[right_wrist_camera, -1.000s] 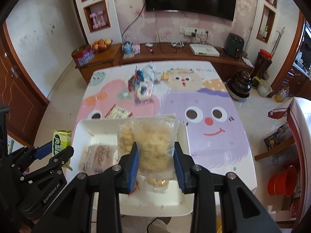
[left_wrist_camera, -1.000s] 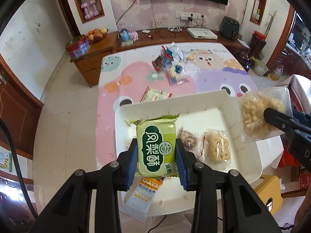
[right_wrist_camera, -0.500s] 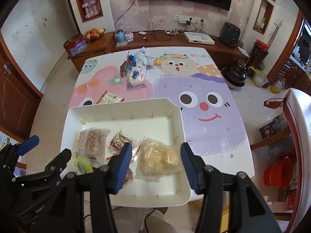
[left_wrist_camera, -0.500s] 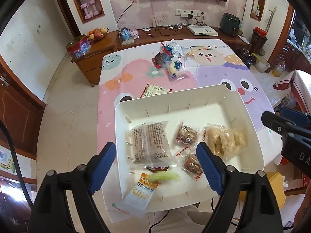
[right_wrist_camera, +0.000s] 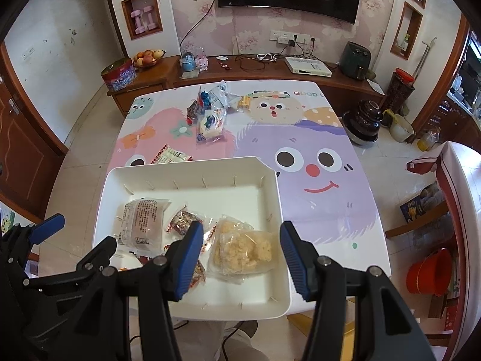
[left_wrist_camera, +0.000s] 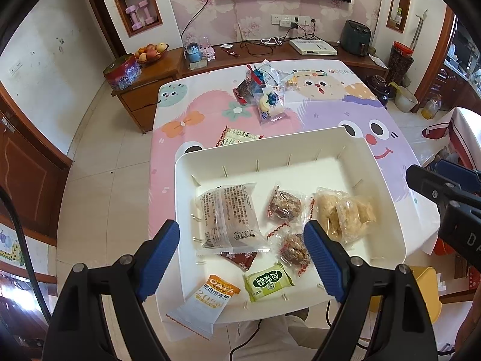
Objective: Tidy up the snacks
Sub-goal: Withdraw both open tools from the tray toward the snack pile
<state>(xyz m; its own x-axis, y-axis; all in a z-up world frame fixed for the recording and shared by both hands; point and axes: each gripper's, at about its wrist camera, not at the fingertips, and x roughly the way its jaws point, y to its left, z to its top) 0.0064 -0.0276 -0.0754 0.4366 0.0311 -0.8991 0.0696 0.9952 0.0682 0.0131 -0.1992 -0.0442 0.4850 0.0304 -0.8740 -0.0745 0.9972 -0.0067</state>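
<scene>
Left gripper (left_wrist_camera: 242,258): jaws have just been opening and stand wide apart above the near half of the tray; nothing is between the pads.
Right gripper (right_wrist_camera: 240,258): jaws have likewise just been opening, spread with nothing clamped; the yellow puffed-snack bag (right_wrist_camera: 245,248) lies below the gap, on the tray floor.
White tray (left_wrist_camera: 387,180): sits on the near end of the table (left_wrist_camera: 168,138), with its near edge apparently at or past the table edge.
Green packet (left_wrist_camera: 267,281): lies flat in the tray near its front wall, just beside the orange oats bar (left_wrist_camera: 210,296).
Oats bar position: draped over the tray's near left rim, part inside and part hanging out.
Other tray contents: a clear grey-printed packet (left_wrist_camera: 228,219), two red-wrapped nut clusters (left_wrist_camera: 284,206), a dark red wrapper partly under the clear packet.
Remaining snacks: a loose pile (left_wrist_camera: 264,90) at the far end of the table, and one flat red-and-white packet (left_wrist_camera: 237,138) just behind the tray.
Risk 1: the oats bar may slide off the rim if the tray is nudged, since it is only half supported.
Risk 2: reaching over to the far pile could drag a gripper across the tray wall and shift the tray toward the edge.
Risk 3: the pile's bags overlap, so a pinch may lift two at once or slip on slick film.
Risk 4: contents are crowded toward the front, so further drops there may stack and spill.
</scene>
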